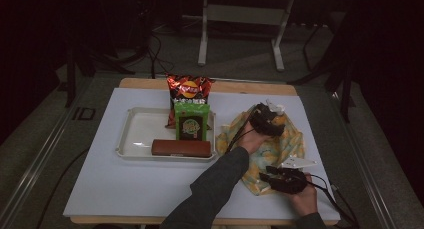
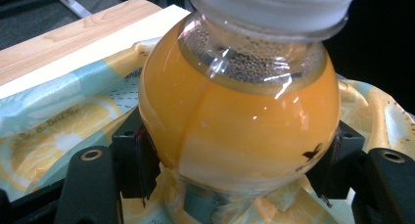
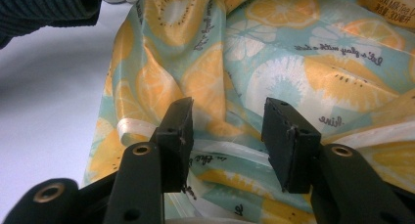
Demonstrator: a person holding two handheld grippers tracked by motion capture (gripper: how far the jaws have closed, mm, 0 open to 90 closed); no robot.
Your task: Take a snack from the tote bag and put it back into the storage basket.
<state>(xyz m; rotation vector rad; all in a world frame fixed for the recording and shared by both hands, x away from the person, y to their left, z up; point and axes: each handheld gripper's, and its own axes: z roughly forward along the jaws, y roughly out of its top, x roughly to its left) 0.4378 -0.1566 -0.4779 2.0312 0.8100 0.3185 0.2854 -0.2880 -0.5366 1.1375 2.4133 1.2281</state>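
A bottle of orange drink [image 2: 240, 111] with a white cap [image 2: 274, 9] sits between the jaws of my left gripper [image 2: 240, 172], which is shut on its rounded body. In the high view the left gripper [image 1: 266, 120] is over the far part of a citrus-print bag [image 1: 272, 151] lying on the white table cover. My right gripper [image 1: 286, 179] is at the bag's near edge. Its jaws stand open just above the bag's fabric [image 3: 293, 72], with a white strap [image 3: 220, 150] of the bag running between and below them.
A white tray [image 1: 135, 134] left of the bag holds a brown bar [image 1: 181, 148] and a green packet [image 1: 191, 121]. A red chip bag [image 1: 189, 90] stands behind it. A sleeved forearm [image 1: 212, 184] crosses the table's front. The table's wooden edge [image 2: 68, 38] lies beyond the bag.
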